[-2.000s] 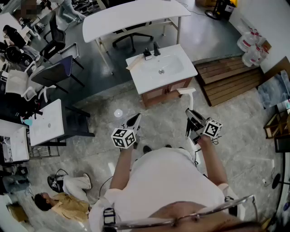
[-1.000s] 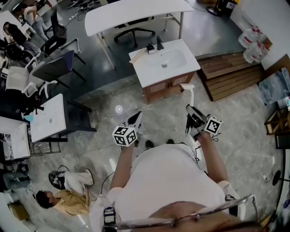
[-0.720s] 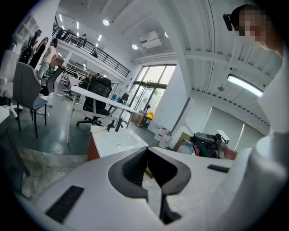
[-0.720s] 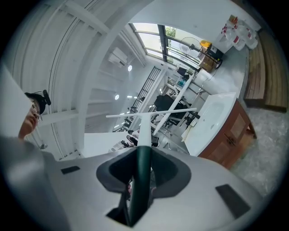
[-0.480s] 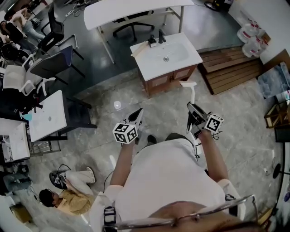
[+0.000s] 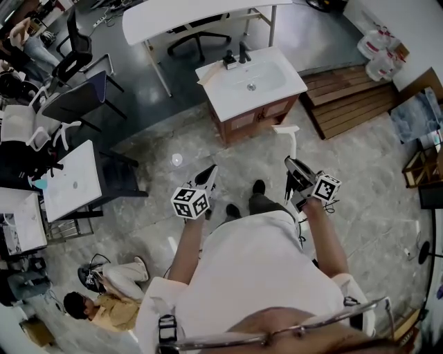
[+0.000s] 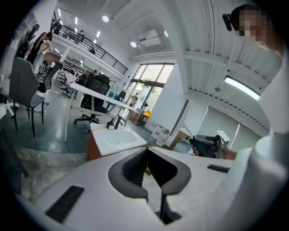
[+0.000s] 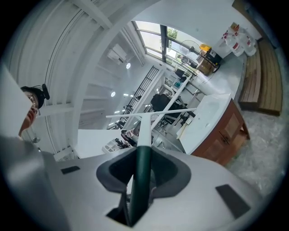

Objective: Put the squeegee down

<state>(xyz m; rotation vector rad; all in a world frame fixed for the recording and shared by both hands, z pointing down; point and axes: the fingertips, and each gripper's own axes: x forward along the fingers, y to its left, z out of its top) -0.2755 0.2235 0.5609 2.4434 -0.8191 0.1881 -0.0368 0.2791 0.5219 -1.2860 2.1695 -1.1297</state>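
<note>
The squeegee (image 6: 291, 142) has a white head and shaft and a dark green handle (image 8: 142, 173). My right gripper (image 6: 291, 166) is shut on that handle and holds it out level, head forward, above the marble floor. In the right gripper view the shaft runs up from between the pads to the thin white blade (image 8: 149, 113). My left gripper (image 6: 208, 174) hangs at the same height to the left, its jaws shut with nothing in them (image 7: 146, 151). The white sink vanity (image 6: 239, 97) stands ahead of both grippers.
A black faucet (image 6: 235, 57) stands at the back of the sink. A long white table (image 6: 187, 17) is beyond it and wooden pallets (image 6: 349, 104) lie to the right. Chairs and a small white table (image 6: 66, 183) stand left. A person (image 6: 104, 304) is on the floor, lower left.
The person holding the grippers has stepped forward; a shoe now shows between the grippers. Both grippers have shifted slightly with the body, the squeegee still gripped in the right one.
</note>
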